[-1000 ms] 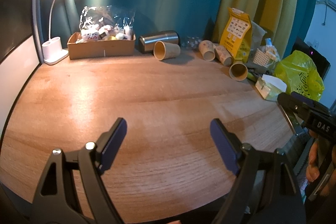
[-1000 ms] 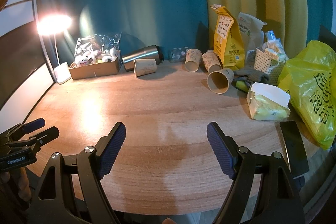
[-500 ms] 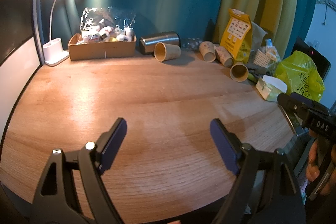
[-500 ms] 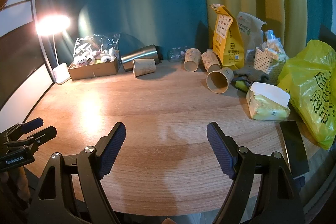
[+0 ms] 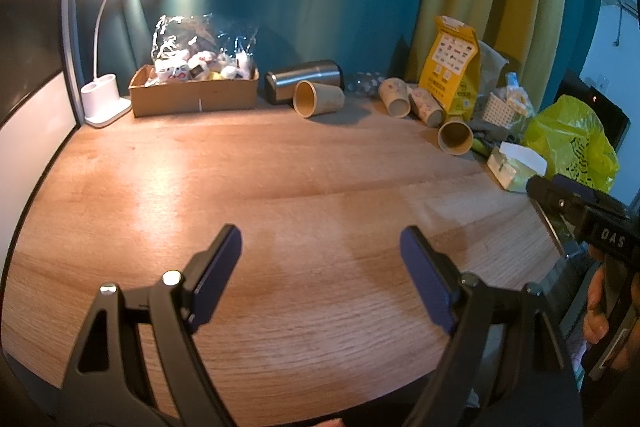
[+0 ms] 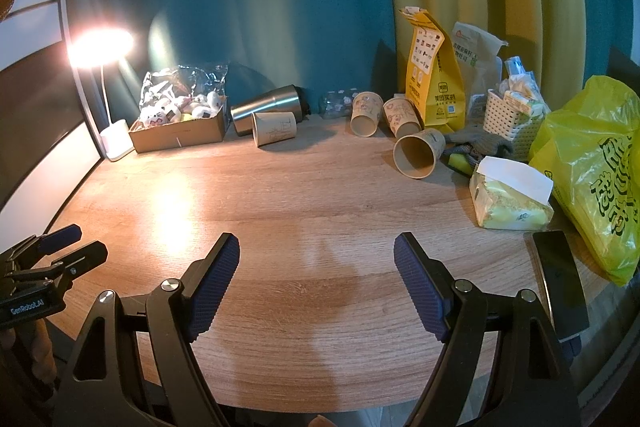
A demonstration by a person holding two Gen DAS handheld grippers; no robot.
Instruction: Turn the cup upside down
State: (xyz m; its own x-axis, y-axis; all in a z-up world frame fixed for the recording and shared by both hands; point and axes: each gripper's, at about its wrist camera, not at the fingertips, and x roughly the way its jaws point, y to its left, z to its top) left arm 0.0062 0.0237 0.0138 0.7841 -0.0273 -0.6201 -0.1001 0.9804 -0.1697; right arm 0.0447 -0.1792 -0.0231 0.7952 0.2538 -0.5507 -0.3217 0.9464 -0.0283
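Observation:
Several paper cups lie on their sides at the back of the wooden table [image 6: 304, 195]. One [image 6: 275, 127] lies next to a steel tumbler [image 6: 267, 107], two [image 6: 365, 115] lean near a yellow bag [image 6: 432, 83], one [image 6: 418, 153] lies nearest with its mouth toward me. They also show in the left wrist view [image 5: 318, 99] [image 5: 455, 135]. My left gripper [image 5: 320, 259] is open and empty over the near table. My right gripper [image 6: 316, 259] is open and empty, also near the front edge. Each gripper shows at the other view's edge.
A cardboard box of small toys [image 6: 180, 123] and a lit desk lamp [image 6: 116, 143] stand back left. A tissue pack [image 6: 508, 199], a yellow plastic bag [image 6: 592, 171], a white basket [image 6: 508, 123] and a dark phone [image 6: 560, 283] crowd the right side.
Both grippers have shifted only slightly; the scene drifts a little in both views. Nothing was grasped or moved.

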